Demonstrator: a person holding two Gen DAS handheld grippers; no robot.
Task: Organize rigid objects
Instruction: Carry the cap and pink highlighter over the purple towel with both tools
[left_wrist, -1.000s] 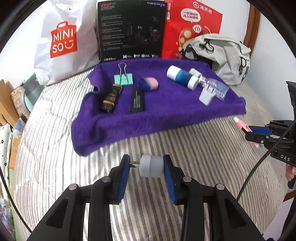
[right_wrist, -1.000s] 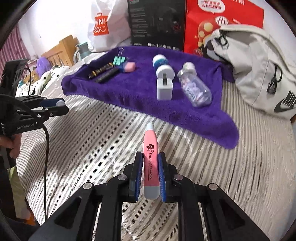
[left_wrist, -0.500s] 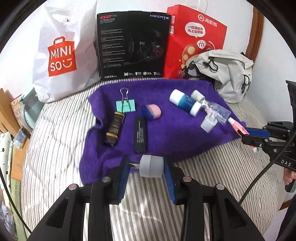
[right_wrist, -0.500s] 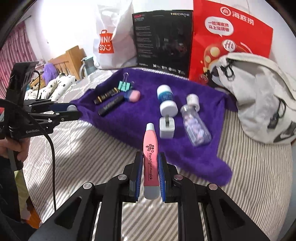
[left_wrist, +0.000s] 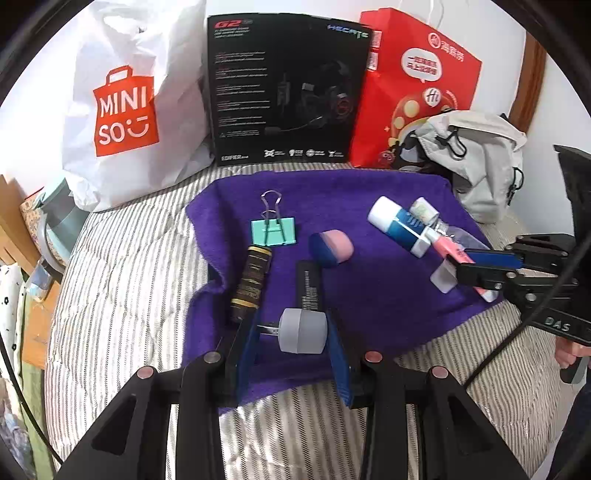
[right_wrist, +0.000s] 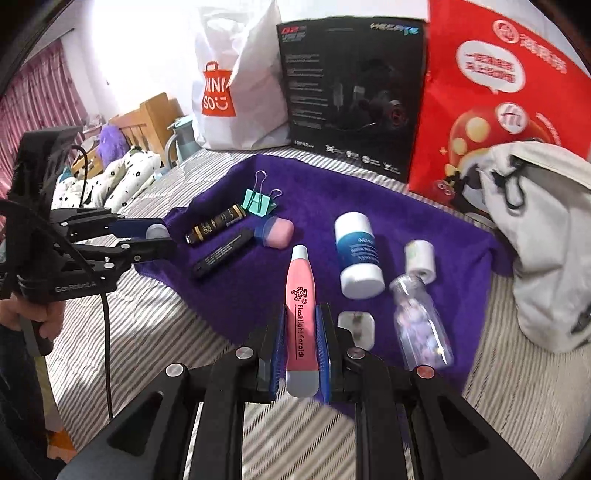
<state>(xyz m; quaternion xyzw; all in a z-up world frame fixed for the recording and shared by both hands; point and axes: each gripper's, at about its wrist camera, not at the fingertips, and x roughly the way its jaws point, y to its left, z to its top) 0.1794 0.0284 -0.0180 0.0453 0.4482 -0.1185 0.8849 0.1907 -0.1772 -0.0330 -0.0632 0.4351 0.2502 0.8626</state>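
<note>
My left gripper (left_wrist: 291, 341) is shut on a grey plug adapter (left_wrist: 303, 335), held over the near edge of the purple towel (left_wrist: 351, 199). My right gripper (right_wrist: 300, 347) is shut on a pink flashlight earpick (right_wrist: 300, 310), above the towel's near right part. On the towel lie a green binder clip (left_wrist: 274, 232), a black-gold tube (left_wrist: 252, 282), a black bar (left_wrist: 308, 286), a pink-blue eraser-like piece (left_wrist: 330, 247), a blue-white bottle (right_wrist: 357, 254), a white charger (right_wrist: 356, 328) and a clear pill bottle (right_wrist: 421, 321).
Behind the towel stand a white Miniso bag (left_wrist: 125, 110), a black headset box (left_wrist: 284, 92) and a red paper bag (left_wrist: 417, 85). A grey backpack (right_wrist: 546, 240) lies at the right. The striped bedcover (left_wrist: 122, 280) surrounds the towel; a wooden headboard (right_wrist: 147, 118) is at far left.
Both grippers have moved forward from over the striped bedcover to over the purple towel, each keeping its object.
</note>
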